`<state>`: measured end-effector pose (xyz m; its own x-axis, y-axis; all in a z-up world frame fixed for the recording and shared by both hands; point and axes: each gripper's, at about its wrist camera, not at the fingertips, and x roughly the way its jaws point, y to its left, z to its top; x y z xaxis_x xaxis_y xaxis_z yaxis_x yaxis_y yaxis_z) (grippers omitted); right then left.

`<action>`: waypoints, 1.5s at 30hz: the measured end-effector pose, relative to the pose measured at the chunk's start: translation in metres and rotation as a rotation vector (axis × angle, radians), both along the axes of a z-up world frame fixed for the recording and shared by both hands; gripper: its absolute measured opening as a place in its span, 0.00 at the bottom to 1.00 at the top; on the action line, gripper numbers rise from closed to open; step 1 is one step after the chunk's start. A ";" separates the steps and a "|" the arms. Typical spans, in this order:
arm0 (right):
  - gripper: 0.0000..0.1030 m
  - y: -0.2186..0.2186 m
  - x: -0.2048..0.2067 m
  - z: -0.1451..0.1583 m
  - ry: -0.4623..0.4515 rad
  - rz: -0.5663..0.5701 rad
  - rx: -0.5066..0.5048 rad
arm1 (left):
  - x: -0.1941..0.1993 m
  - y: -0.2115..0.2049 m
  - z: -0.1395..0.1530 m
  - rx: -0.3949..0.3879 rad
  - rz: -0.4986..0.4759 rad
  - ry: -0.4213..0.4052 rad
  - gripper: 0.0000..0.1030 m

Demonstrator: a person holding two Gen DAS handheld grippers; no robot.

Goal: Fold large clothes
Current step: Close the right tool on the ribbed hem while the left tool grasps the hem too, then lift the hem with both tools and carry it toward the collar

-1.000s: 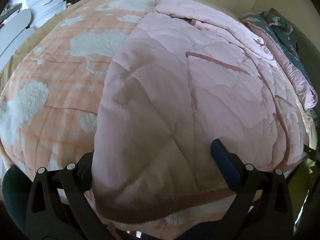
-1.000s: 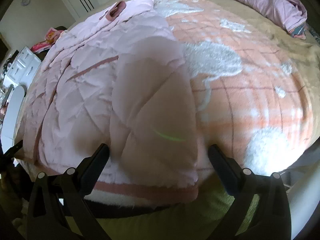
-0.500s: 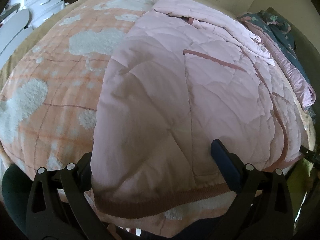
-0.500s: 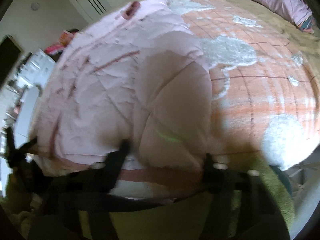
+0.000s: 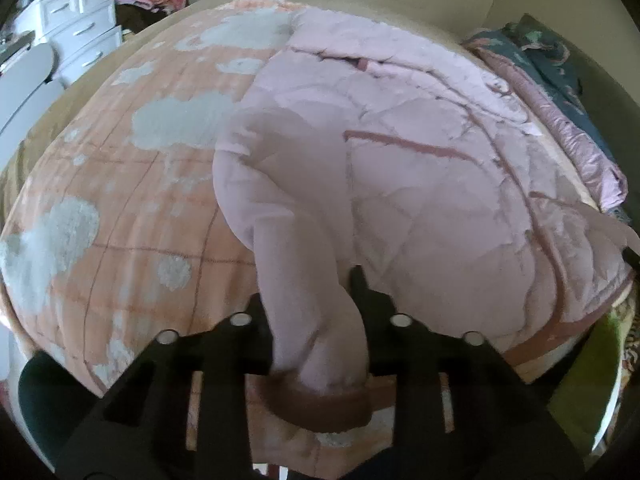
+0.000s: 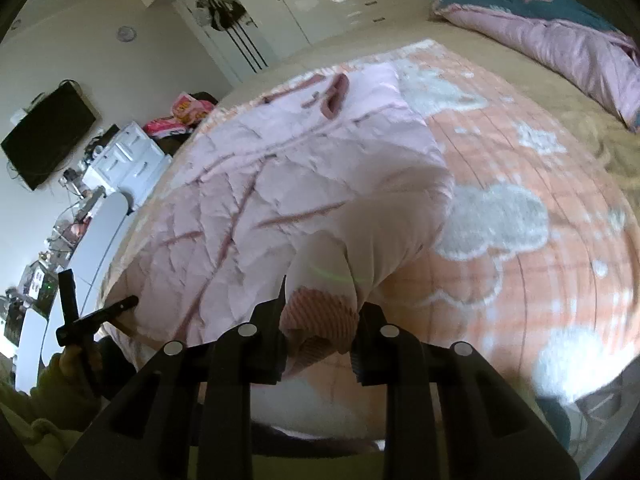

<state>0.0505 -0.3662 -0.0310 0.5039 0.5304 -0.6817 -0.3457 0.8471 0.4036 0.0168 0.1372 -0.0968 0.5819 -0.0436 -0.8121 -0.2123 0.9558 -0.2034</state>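
Pink quilted jacket (image 5: pixel 420 184) spread flat on a peach plaid fleece blanket (image 5: pixel 120 216) with white cloud patches, covering a bed. Hem end of the jacket at the near edge of the blanket, collar end at the far edge.

Left gripper (image 5: pixel 316 312) clamped on a bunched fold of the jacket's hem, ribbed dusty-rose hem band (image 5: pixel 324 408) hanging below the fingers. Right gripper (image 6: pixel 320 320) likewise closed on the hem at the jacket's other near corner, striped rib cuff or band (image 6: pixel 320 312) pinched between the fingers. Both corners lifted off the blanket, fabric between them sagging in a soft hump.

Handling, as a judgement: padded, light for its bulk, very soft and floppy, no stiffness to hold a crease alone. Smooth shell likely a little slippery; thick ribbed band the surest hold, already taken. Best gripped deep on the band at both corners, kept taut between the two grippers, so the middle does not droop and bunch during the fold toward the collar.

Beyond the blanket, a rumpled pink and teal duvet (image 6: pixel 560 36) at the bed's far side. White drawer unit (image 5: pixel 76 28) off the blanket's other side, white wardrobes (image 6: pixel 304 0) behind.
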 end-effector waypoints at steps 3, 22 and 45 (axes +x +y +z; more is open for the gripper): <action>0.22 0.003 0.005 0.006 -0.010 0.010 0.011 | 0.000 0.001 0.016 -0.027 -0.013 -0.064 0.10; 0.19 0.028 0.038 0.069 -0.154 0.052 0.036 | 0.037 0.000 0.090 -0.037 -0.036 -0.246 0.09; 0.19 0.025 0.068 0.104 -0.233 0.012 0.105 | 0.072 0.020 0.123 -0.117 -0.005 -0.342 0.09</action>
